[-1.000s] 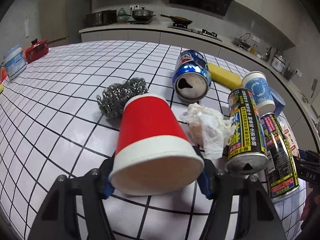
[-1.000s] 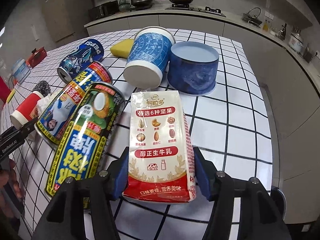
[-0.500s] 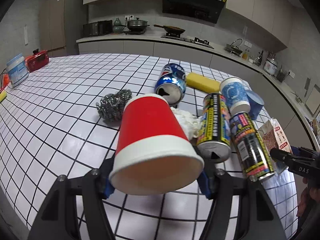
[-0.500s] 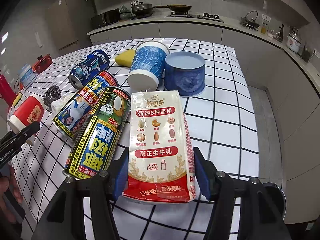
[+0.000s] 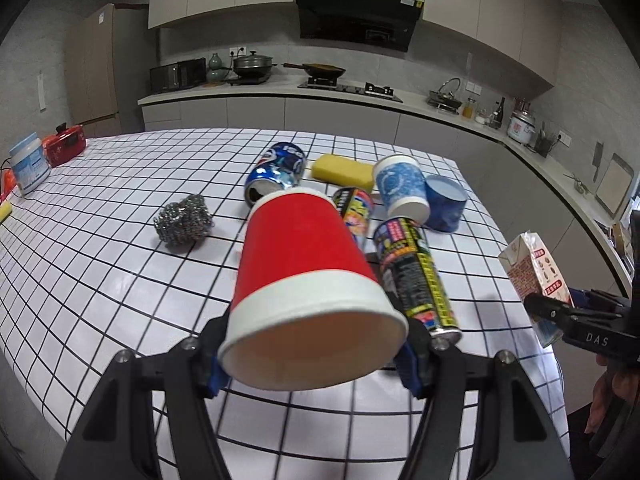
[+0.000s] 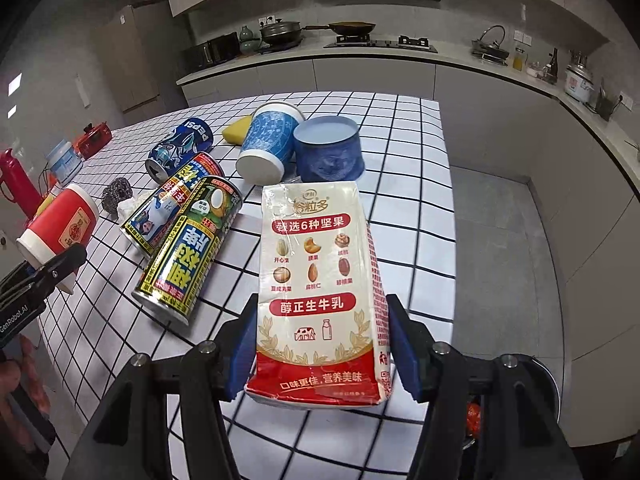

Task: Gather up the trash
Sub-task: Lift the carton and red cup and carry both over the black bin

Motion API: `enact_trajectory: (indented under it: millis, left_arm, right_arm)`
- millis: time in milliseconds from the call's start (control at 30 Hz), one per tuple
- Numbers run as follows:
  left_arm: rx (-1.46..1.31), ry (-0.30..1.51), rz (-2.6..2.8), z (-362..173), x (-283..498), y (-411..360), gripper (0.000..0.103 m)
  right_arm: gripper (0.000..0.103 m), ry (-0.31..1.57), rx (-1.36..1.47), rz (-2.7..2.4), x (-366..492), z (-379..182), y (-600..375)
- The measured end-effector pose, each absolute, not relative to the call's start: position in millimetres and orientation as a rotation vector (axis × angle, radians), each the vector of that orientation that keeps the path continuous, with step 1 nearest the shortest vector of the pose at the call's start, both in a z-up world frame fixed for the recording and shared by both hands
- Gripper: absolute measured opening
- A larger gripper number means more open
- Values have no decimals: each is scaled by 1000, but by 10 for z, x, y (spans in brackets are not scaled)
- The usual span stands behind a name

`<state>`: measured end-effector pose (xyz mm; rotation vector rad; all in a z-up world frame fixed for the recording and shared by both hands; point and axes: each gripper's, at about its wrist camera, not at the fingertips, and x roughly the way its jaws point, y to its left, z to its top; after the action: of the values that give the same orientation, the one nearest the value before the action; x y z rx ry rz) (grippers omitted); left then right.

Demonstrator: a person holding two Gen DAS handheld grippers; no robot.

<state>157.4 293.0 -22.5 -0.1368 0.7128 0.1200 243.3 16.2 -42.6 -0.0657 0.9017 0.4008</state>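
Both hands are loaded up here. The left gripper [image 5: 314,354] has its blue pads squeezed on either side of a red paper cup [image 5: 308,280], gripping it near the white rim, with the open mouth facing the camera and the cup held up off the table [image 5: 100,280]. The right gripper [image 6: 322,354] is clamped on a milk carton [image 6: 320,280], pads on the two narrow sides near its bottom end, red band and nut pictures facing up, and that one is also clear of the checkered tabletop.

Everything else is lying on the white grid-patterned table. There's a Pepsi can [image 6: 180,148] on its side, two tall printed cans next to each other: a coconut drink can [image 6: 190,248] closest to the carton and a second tall can [image 6: 172,204] touching it on the far side. A crumpled tissue [image 6: 128,206] sits just beside that second can, with a steel wool scrubber [image 5: 184,220] near it. Further back, a blue patterned paper cup [image 6: 270,142] lies tipped over, leaning against an upside-down dark blue cup [image 6: 330,152], and a yellow sponge [image 5: 342,170] sits behind them.

In the right wrist view there's a round bin [image 6: 540,376] on the floor just past the table edge, mostly hidden behind the gripper.
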Motion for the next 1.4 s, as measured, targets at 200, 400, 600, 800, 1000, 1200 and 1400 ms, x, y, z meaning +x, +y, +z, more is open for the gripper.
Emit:
enact_trajectory:
  millis: [200,400,600,800,1000,1200,1400]
  left_arm:
    - [-124,711,105,-212,1505,2660,66]
    - [-105,707,75,-181,1442,2299,66]
    - [-82,707,30,-136,1424,1936,66]
    - [-59,702,-20,-98,1388,1561,66]
    - [-42,704,-75,-114,1359,1203,66]
    - [-31,718,-143,-180,1329,739,66]
    - [-22,737,-204,-290,1284,311,66]
  right_arm:
    - [61,893,-56,396,2338,-381,-102]
    - [61,889,-43,378,2230,-355,-437]
    - [61,880,-24,347,2123,-309,-796]
    - [61,872,-2,309,2015,-271,-1162]
    - [61,873,19,263,1885,-278,-1534]
    - [61,894,31,222,1773,-372,-1902]
    - [61,922,42,183,1628,-519,-2306]
